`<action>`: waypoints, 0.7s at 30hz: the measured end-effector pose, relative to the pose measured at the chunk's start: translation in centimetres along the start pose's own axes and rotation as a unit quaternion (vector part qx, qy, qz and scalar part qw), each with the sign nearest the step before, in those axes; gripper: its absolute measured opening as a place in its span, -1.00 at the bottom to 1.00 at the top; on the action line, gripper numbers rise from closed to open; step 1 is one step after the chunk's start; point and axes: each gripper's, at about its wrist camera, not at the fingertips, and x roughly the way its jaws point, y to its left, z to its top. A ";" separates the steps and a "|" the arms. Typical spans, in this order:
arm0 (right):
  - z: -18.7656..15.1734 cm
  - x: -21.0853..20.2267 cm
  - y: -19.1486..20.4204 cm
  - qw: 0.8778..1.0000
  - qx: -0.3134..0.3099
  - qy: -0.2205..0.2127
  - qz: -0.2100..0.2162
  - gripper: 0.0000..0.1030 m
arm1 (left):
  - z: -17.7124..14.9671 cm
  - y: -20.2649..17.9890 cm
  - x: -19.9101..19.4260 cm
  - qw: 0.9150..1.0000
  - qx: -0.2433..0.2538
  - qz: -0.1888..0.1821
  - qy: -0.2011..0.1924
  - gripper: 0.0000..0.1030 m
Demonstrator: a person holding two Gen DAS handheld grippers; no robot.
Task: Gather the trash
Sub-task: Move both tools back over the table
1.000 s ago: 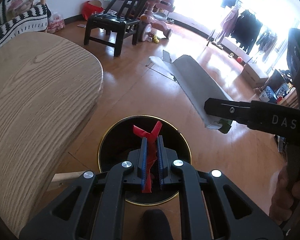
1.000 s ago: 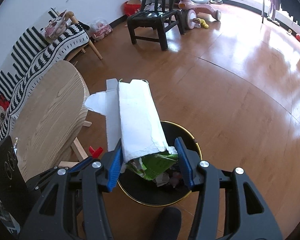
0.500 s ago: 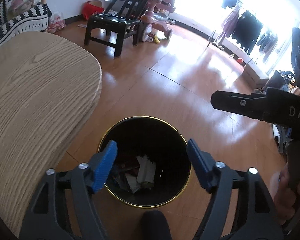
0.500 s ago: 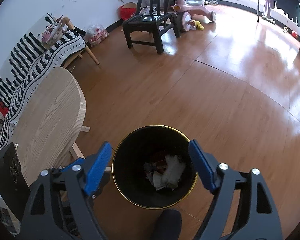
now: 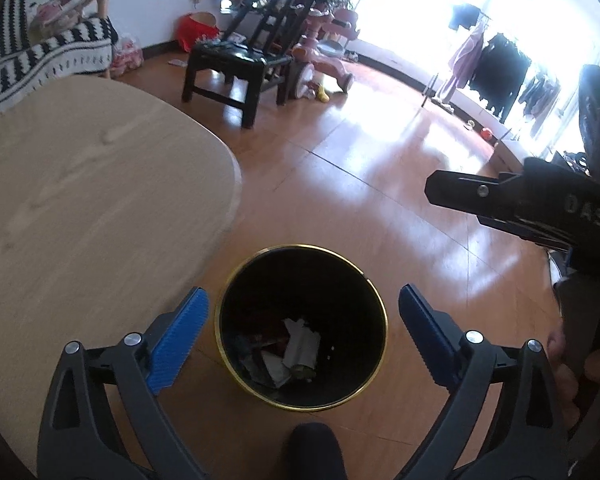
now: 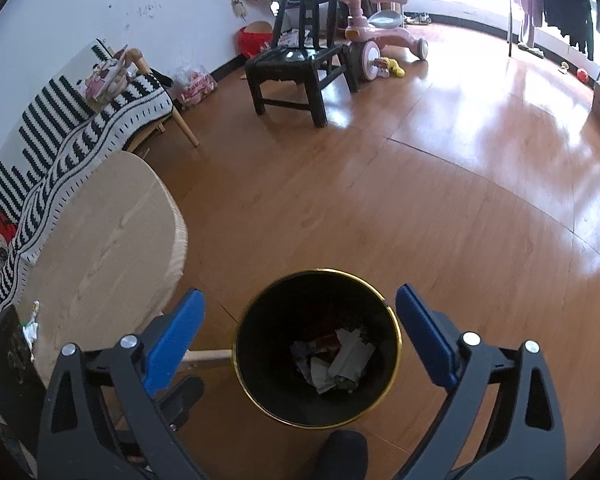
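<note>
Trash (image 5: 288,354) lies in the black bin (image 5: 342,276) on wooden floor (image 6: 420,208); both hand-held grippers just spread wide, empty.

The bin (image 5: 342,270) looks like matt black metal with a shiny gold rim, holding crumpled paper (image 5: 300,346). The floor (image 6: 440,200) is glossy wood, the table (image 5: 80,184) pale matt wood with visible grain. The chair (image 6: 300,60) is dark lacquered wood.

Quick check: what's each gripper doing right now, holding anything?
Left gripper: open, jaws just opened, nothing between them; it hangs over the trash bin.
Right gripper: open, jaws just opened, empty, over the same bin.
</note>
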 end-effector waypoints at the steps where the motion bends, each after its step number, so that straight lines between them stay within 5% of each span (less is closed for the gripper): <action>1: 0.0 -0.1 0.5 1.000 -0.002 -0.002 0.002 0.82 | 0.1 0.3 -0.7 1.000 -0.001 0.002 -0.005 0.81; 12: 0.0 0.0 13.8 0.994 -0.086 -0.004 0.061 0.82 | -0.6 10.4 -11.9 0.993 -0.050 0.090 -0.065 0.81; 21: -3.3 0.5 30.1 0.974 -0.184 0.014 0.134 0.82 | -4.8 23.0 -23.1 0.963 -0.140 0.202 -0.113 0.82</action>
